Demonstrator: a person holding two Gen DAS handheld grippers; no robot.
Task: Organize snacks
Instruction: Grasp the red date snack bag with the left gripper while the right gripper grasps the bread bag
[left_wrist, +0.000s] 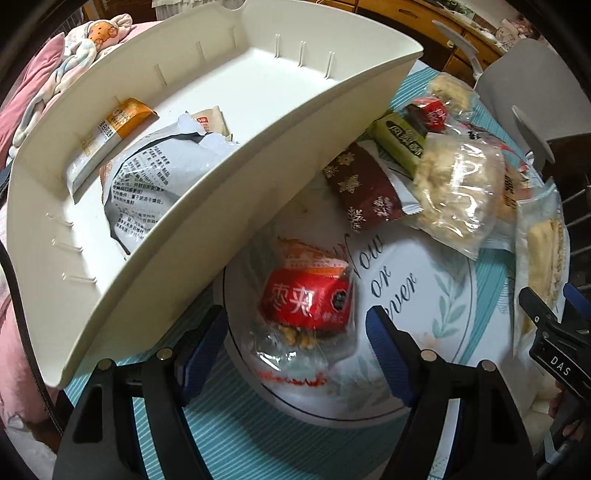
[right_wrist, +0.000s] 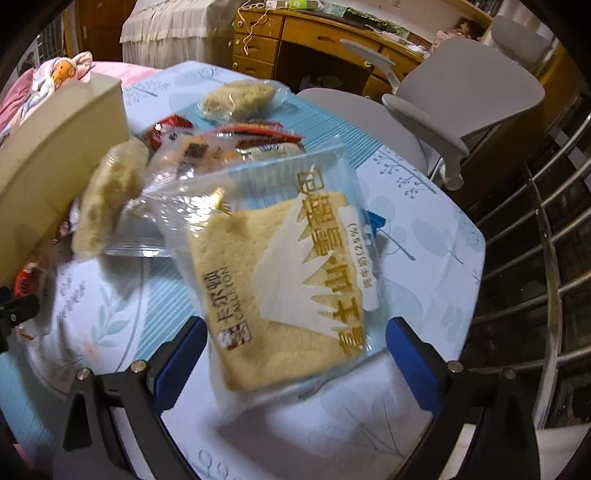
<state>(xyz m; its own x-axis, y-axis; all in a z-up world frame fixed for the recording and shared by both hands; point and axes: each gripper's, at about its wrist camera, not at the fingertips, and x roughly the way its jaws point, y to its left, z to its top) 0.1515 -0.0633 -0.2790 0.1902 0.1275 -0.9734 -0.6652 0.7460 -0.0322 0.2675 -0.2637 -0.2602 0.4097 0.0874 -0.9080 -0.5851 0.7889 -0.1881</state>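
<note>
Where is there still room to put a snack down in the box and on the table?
The far half of the cream box, beyond the big white bag and the orange packet, is bare. On the table, the cloth right of the bread packet, toward the grey chair, is free. Beside the box, the snack pile is crowded.

Indoor light was dim and warm; fisheye bending darkened the corners, glare streaked clear wrappers, motion blur softened both views.

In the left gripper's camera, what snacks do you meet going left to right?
Orange packet in the tray → red snack → brown snowflake packet → green bar → rice cracker bag.
</note>
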